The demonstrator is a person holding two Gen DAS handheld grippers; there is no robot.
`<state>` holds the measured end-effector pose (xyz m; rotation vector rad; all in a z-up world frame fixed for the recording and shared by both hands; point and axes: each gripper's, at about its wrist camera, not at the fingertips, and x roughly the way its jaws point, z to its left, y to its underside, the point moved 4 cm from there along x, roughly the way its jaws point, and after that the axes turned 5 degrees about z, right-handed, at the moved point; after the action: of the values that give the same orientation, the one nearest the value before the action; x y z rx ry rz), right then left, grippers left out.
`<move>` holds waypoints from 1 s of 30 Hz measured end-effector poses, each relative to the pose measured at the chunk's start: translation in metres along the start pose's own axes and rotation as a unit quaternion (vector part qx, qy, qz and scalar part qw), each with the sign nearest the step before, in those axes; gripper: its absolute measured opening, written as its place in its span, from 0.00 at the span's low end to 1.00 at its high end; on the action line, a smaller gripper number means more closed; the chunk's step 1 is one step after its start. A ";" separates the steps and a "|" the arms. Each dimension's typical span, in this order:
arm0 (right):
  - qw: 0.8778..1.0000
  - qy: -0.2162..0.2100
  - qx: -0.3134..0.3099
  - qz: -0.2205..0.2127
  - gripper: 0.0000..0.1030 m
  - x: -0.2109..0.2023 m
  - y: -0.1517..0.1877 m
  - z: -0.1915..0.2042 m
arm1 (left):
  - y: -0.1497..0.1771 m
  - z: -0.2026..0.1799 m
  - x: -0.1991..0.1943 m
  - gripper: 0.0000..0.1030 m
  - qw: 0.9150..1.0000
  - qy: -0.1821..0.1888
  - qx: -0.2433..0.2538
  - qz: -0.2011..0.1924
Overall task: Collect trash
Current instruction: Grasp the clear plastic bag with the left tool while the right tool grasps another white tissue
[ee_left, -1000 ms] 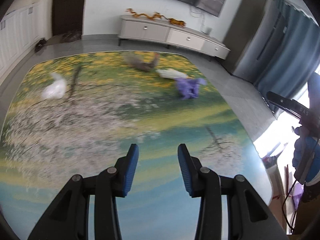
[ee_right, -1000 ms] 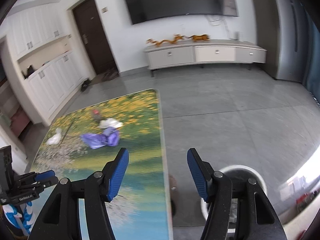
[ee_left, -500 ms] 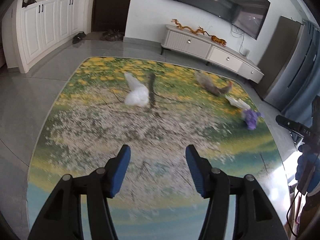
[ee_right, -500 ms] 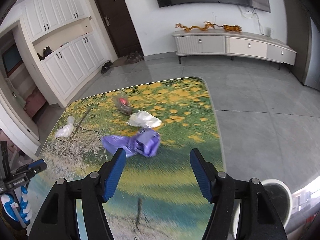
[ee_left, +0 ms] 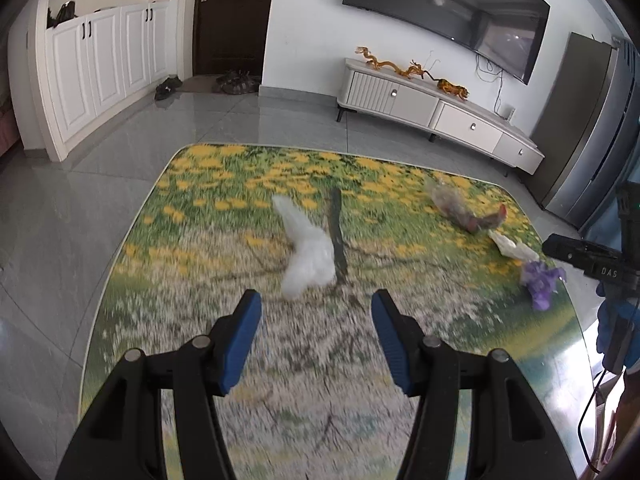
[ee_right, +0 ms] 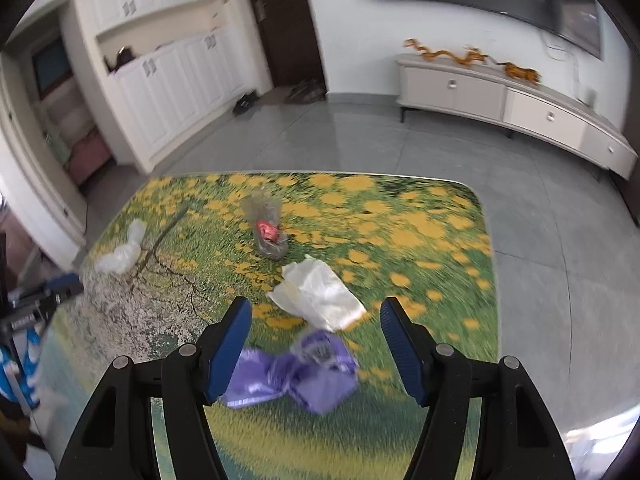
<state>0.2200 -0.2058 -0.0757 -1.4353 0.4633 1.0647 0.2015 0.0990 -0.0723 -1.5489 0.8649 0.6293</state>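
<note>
- Both grippers had swung in over the flower-print table [ee_right: 460, 248] since half a second before; the trash sat closer in each view.
- Right gripper [ee_right: 316, 354], jaws wide and empty, hung just above the crumpled purple bag [ee_right: 304, 372], probably the first pickup.
- Left gripper [ee_left: 316, 338], also wide and empty, faced the white plastic wad [ee_left: 306, 252].
- Beyond the purple bag lay a white wrapper [ee_right: 320, 294], then a clear bag with something red inside [ee_right: 268, 232].
</note>
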 end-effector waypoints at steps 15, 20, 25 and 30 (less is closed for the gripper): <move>0.996 0.000 -0.034 0.079 0.42 0.058 -0.012 -0.005 | -0.017 0.002 0.049 0.54 0.999 -0.001 0.012 0.033; 0.997 -0.015 -0.013 0.073 0.22 0.056 -0.013 -0.013 | -0.016 0.002 0.055 0.47 0.999 -0.005 0.010 0.035; 0.995 -0.069 0.042 0.054 0.15 0.044 -0.006 -0.022 | -0.012 0.000 0.056 0.29 0.999 0.002 0.007 0.039; 0.990 -0.113 0.077 0.037 0.12 0.029 0.004 -0.017 | -0.007 0.000 0.049 0.25 0.999 0.009 -0.001 0.036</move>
<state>0.2365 -0.2138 -0.1042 -1.1530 0.4288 1.2092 0.2349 0.0908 -0.1071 -1.5341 0.9373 0.6685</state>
